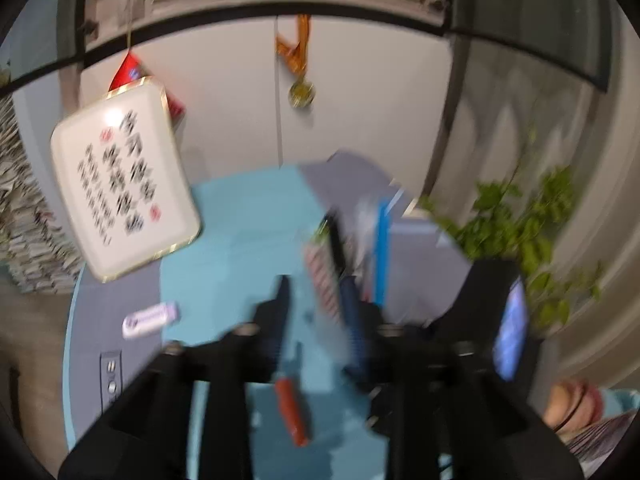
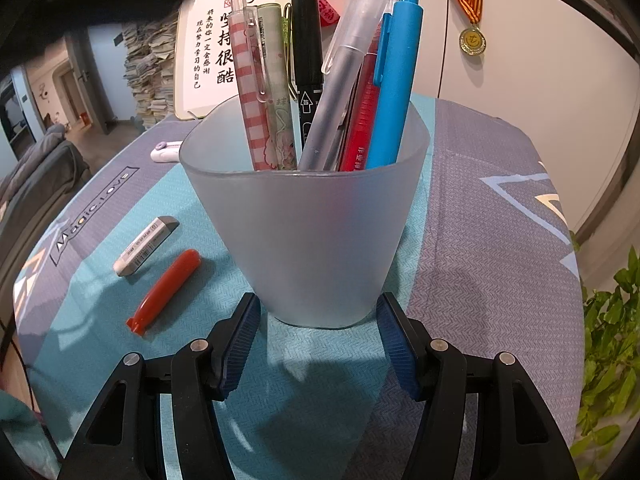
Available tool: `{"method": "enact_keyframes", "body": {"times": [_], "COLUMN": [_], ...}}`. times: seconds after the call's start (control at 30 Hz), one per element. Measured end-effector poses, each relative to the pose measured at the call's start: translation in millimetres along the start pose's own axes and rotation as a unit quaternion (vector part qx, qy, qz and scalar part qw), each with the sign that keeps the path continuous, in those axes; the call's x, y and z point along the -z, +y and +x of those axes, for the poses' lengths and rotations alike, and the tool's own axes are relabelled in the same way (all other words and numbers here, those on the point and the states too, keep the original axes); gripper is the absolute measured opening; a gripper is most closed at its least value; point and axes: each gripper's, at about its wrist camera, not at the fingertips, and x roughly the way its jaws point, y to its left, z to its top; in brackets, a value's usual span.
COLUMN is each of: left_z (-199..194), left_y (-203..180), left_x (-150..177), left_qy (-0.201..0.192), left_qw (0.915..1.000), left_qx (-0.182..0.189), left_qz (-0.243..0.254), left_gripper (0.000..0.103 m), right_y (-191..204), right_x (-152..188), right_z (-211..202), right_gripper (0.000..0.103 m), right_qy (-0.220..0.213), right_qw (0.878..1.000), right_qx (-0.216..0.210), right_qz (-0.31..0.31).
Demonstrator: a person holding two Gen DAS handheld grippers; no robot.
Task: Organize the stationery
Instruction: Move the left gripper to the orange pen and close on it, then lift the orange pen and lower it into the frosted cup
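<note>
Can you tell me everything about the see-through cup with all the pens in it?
The frosted cup looks like cloudy, pale blue-grey plastic, wide at the rim and narrower at its base. It stands upright on the blue and grey tablecloth, full of pens standing on end, among them a blue pen and a black marker. The right gripper clamps its base from both sides.

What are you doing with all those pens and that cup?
A person is tidying stationery with two hand-held grippers. The right gripper has its jaws around the base of a frosted cup already full of pens. The left gripper hangs above the table, jaws apart and empty, in a blurred view. A red pen cap, an eraser and a small white and purple item lie loose on the tablecloth.
</note>
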Motion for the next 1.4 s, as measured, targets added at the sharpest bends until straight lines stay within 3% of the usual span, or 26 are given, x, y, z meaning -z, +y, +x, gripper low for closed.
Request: {"method": "enact_keyframes", "body": {"times": [0.27, 0.43, 0.5, 0.73, 0.83, 0.9, 1.0, 1.4], "left_z": [43.9, 54.6, 60.1, 75.8, 78.0, 77.9, 75.6, 16.8], "left_y": [10.0, 15.2, 18.4, 23.6, 23.3, 24.5, 26.2, 24.9], "left_x": [52.2, 57.4, 59.5, 67.2, 67.7, 67.9, 67.6, 44.1], "left_qy": [0.102, 0.117, 0.126, 0.153, 0.151, 0.149, 0.147, 0.066], "left_qw": [0.9944, 0.9927, 0.9915, 0.9876, 0.9880, 0.9882, 0.9883, 0.9972], "left_qx": [-0.024, -0.028, -0.025, -0.017, -0.020, -0.021, -0.022, -0.024], "left_qz": [-0.004, -0.011, -0.019, -0.030, -0.027, -0.031, -0.032, -0.025], "left_gripper": [0.040, 0.037, 0.024, 0.023, 0.024, 0.014, 0.014, 0.012], "right_y": [0.1, 0.2, 0.2, 0.3, 0.4, 0.1, 0.4, 0.6], "right_x": [0.0, 0.0, 0.0, 0.0, 0.0, 0.0, 0.0, -0.1], "right_z": [0.1, 0.1, 0.1, 0.1, 0.0, 0.1, 0.2, 0.3], "right_gripper": [0.063, 0.063, 0.063, 0.063, 0.063, 0.063, 0.063, 0.063], "right_qy": [0.000, 0.000, 0.000, 0.000, 0.000, 0.000, 0.000, 0.000], "right_qw": [1.000, 1.000, 1.000, 1.000, 1.000, 1.000, 1.000, 1.000], "right_qx": [0.000, 0.000, 0.000, 0.000, 0.000, 0.000, 0.000, 0.000], "right_qz": [0.000, 0.000, 0.000, 0.000, 0.000, 0.000, 0.000, 0.000]}}
